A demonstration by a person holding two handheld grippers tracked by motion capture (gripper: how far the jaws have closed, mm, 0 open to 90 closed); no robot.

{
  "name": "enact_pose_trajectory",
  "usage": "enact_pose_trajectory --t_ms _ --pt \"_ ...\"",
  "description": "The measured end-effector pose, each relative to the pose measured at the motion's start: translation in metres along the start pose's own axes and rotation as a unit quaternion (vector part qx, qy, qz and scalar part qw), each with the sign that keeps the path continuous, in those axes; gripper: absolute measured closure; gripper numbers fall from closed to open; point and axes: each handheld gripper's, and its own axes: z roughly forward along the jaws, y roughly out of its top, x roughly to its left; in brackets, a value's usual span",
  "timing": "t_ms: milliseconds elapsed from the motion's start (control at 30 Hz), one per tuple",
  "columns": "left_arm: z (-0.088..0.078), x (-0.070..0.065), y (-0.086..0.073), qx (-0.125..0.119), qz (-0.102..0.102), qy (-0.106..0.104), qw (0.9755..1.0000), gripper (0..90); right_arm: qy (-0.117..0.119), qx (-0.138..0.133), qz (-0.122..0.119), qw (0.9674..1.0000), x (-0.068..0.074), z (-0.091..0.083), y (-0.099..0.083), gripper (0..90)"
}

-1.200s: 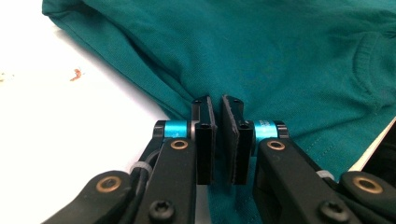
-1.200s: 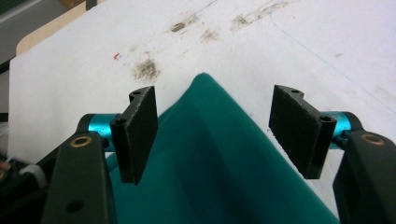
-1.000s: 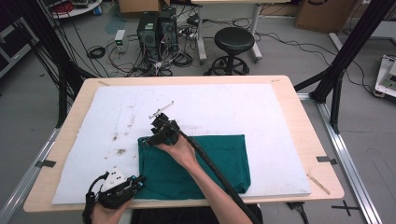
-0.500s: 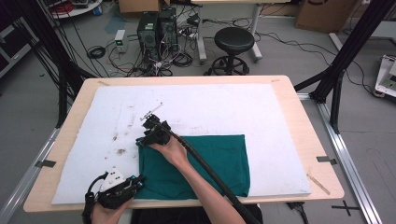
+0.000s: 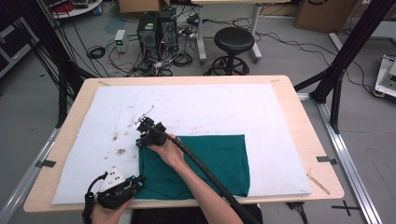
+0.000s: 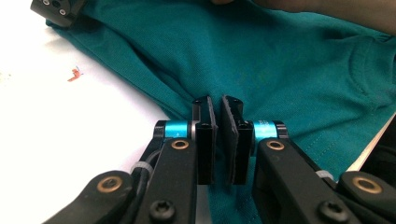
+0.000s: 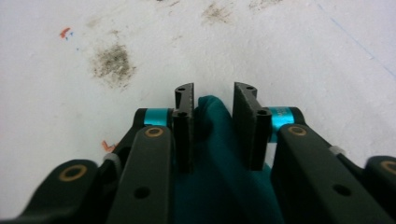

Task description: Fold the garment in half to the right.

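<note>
The teal shirt (image 5: 205, 163) lies folded at the counter's (image 5: 299, 140) six o'clock edge. The left gripper (image 6: 218, 105) is clenched on its near-left hem. The right gripper (image 7: 212, 100) has just been closing its jaws around the far-left corner, a gap left on one side. Next, I judge: finish that pinch, then lift both corners together.

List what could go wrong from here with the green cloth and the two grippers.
1. The right gripper, whose jaws have just been closing, has only a bunched tip of the green cloth between them; the corner may slip out.
2. The left gripper pinches just a thin fold at the near edge; a pull could free it.
3. Dragging could rub the cloth over the dirty marks.
</note>
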Motion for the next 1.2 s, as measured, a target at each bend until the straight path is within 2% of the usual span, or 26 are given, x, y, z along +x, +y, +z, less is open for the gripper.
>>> enact_pose_trajectory --t_ms 100,300,433,667,867,1200 --pt "0.0 0.0 0.0 -0.002 0.0 0.0 1.0 84.1 -0.001 -0.001 -0.002 1.0 0.0 0.0 0.0 78.1" --pt "0.0 0.0 -0.001 -0.005 -0.001 0.001 1.0 84.1 0.03 -0.009 0.031 0.999 -0.008 0.001 -0.002 84.3" --pt "0.0 -0.001 -0.001 -0.007 0.0 0.002 1.0 84.1 0.039 -0.013 0.042 0.9983 -0.011 0.002 -0.004 85.7" --pt "-0.002 -0.001 0.0 -0.017 -0.005 0.006 0.9998 84.6 0.028 -0.016 0.035 0.9989 -0.009 -0.001 -0.002 86.2" --pt "-0.01 0.001 0.003 -0.04 -0.01 0.004 0.9991 84.8 0.035 -0.037 0.038 0.998 -0.011 -0.009 0.003 86.3" --pt "-0.019 0.004 0.005 -0.051 -0.012 0.008 0.9986 84.8 0.038 -0.047 0.032 0.9976 -0.007 -0.015 0.013 86.3"
